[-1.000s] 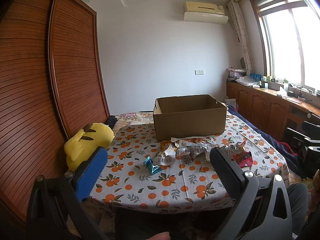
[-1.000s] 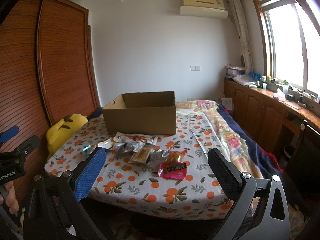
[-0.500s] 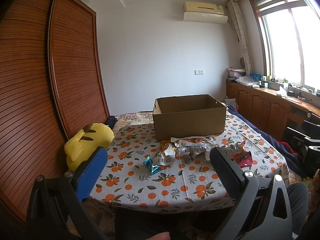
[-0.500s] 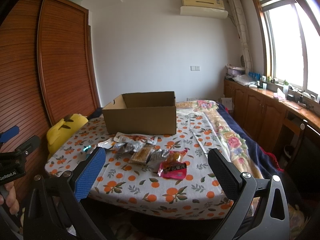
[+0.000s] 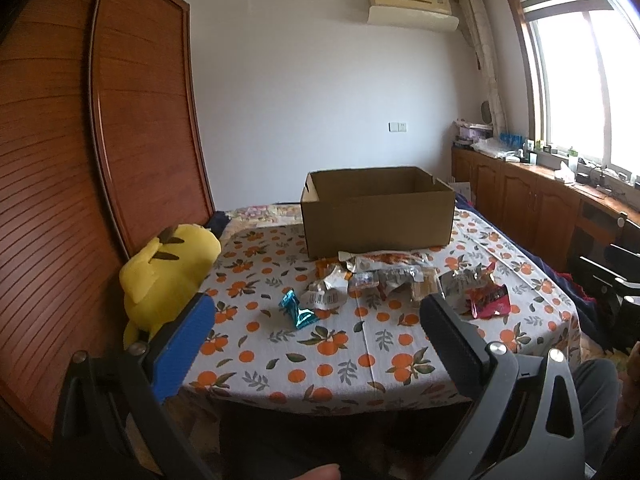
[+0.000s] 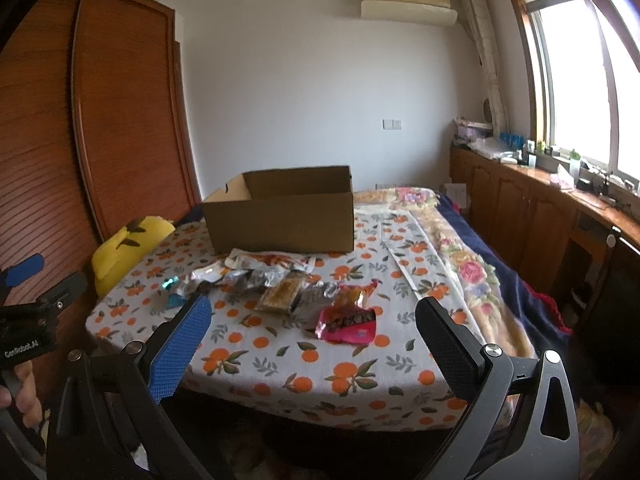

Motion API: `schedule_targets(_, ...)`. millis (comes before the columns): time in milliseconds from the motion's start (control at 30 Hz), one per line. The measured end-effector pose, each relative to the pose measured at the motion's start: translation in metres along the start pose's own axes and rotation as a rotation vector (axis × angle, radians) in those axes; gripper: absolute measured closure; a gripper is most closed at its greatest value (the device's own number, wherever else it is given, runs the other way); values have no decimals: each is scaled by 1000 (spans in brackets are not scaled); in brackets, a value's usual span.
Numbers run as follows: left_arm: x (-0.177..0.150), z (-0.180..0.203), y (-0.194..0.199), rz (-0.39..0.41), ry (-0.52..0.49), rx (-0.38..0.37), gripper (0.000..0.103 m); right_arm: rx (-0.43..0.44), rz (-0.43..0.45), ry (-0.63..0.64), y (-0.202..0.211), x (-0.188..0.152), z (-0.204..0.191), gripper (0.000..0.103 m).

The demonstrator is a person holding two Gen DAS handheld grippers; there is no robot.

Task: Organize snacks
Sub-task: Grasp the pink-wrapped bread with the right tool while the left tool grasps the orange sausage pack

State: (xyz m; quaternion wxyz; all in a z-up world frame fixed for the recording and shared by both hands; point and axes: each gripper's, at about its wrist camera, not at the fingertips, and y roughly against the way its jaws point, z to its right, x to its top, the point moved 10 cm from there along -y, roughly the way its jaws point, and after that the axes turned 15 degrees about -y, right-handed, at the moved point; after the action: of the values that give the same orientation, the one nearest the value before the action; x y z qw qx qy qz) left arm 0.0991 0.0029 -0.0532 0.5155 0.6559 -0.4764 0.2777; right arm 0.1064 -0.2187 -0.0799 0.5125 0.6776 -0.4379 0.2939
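An open brown cardboard box (image 5: 376, 216) (image 6: 280, 220) stands at the back of a table with an orange-print cloth (image 5: 320, 344) (image 6: 320, 356). In front of it lies a heap of snack packets (image 5: 384, 276) (image 6: 272, 280): a teal wrapper (image 5: 298, 310) at the left, silver packets, a red-pink packet (image 5: 490, 300) (image 6: 348, 322) at the right. My left gripper (image 5: 316, 320) and right gripper (image 6: 312, 320) both hang open before the table's near edge, holding nothing. The left gripper's body (image 6: 28, 320) shows at the far left of the right wrist view, held by a hand.
A yellow plush toy (image 5: 168, 272) (image 6: 124, 248) leans at the table's left side by a wooden slatted wardrobe (image 5: 80, 160). Wooden cabinets (image 5: 532, 208) with clutter run under the window on the right. A floral blanket (image 6: 452, 256) lies right of the cloth.
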Motion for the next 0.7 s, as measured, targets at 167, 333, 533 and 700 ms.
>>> schedule_targets(167,-3,2,-17,-14,-15,2,0,0,-9,8,-14,-2,9,0)
schedule_targets(333,-7,4,-47,-47,-13,-22,0,8,-30,13,-37,1,22,0)
schedule_targets(533,-13,11,-88,-101,-13,-94,0,25,-91,40,-72,3,35,1)
schedule_targets(700,-18,14,-116,-132,-34,-119,0,71,-157,71,-103,-1,37,7)
